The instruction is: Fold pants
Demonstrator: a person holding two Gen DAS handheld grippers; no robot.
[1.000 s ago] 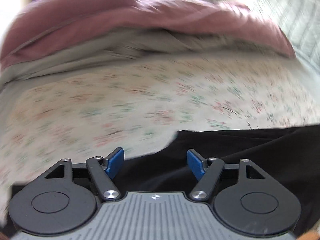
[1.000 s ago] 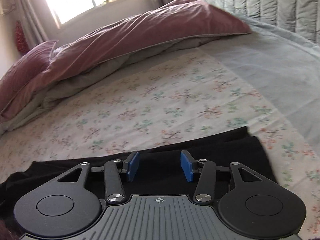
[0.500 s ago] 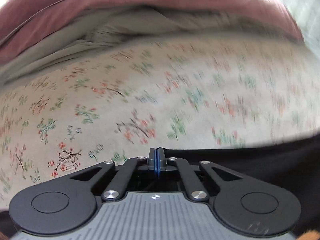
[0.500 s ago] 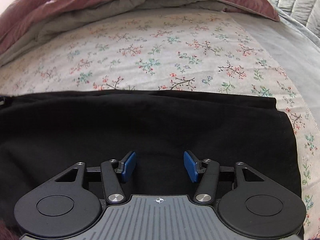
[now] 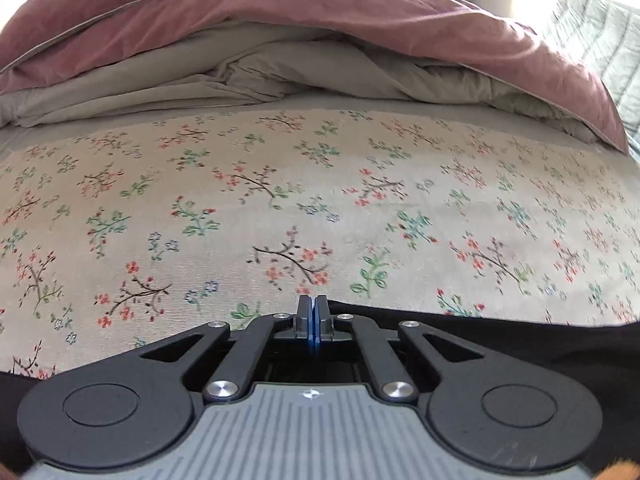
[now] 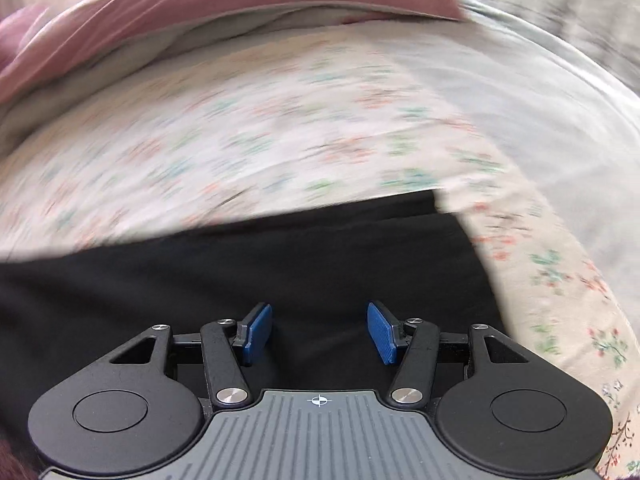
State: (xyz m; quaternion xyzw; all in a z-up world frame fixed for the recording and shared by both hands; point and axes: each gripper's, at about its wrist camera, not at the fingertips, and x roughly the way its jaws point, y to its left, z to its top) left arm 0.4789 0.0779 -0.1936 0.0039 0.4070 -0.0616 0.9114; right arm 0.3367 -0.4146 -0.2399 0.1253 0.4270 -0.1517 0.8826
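- Two pairs of tongs work over black pants spread on a bed with a floral sheet.
- In the left wrist view, the left tongs sit at the lower centre of the frame with their blue pads pressed flat together; they meet right at the far edge of the pants, and they seem to pinch that edge, though the cloth between the pads is hidden.
- There the pants fill a dark band along the bottom of the frame, mostly to the right of the tongs.
- In the right wrist view, the right tongs stand wide apart, blue pads well separated, with nothing between them; they hang over the black cloth.
- This view is heavily blurred; the pants fill the lower and middle left of the frame, with a corner at the centre right.
- A pink duvet with a grey underside is bunched across the top of both views, beyond the sheet.
- A pale quilted cover shows at the upper right.
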